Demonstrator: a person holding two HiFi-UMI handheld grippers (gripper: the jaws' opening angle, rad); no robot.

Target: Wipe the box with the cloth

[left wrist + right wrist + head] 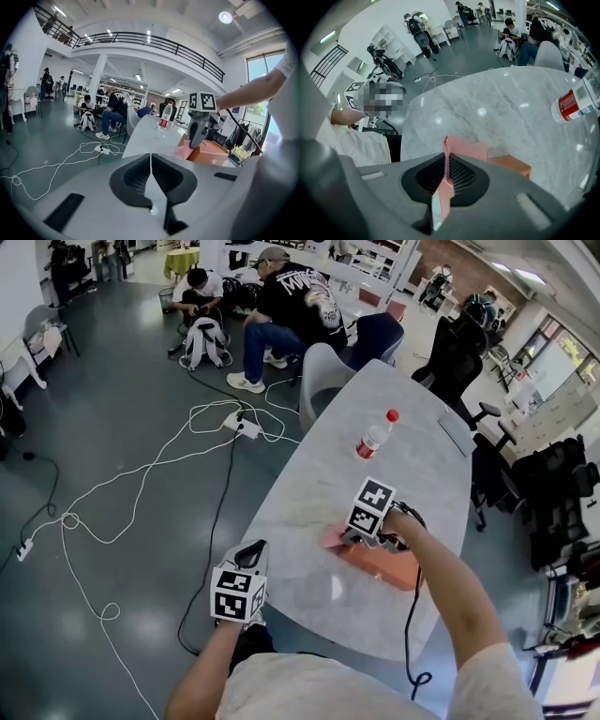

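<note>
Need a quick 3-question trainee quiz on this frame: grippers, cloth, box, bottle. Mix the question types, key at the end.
1. True or false: the left gripper is shut on the pink fabric cloth.
2. The clear plastic bottle with red cap on the grey marble table is: A) standing upright, B) lying on its side, C) held in a gripper.
3. Fill in: the ___ gripper is beside the flat orange box.
Key: 1 false: its jaws are together and empty; the right gripper is shut on the cloth. 2 A. 3 right.

Pink cloth (332,539), orange box (382,564)
</note>
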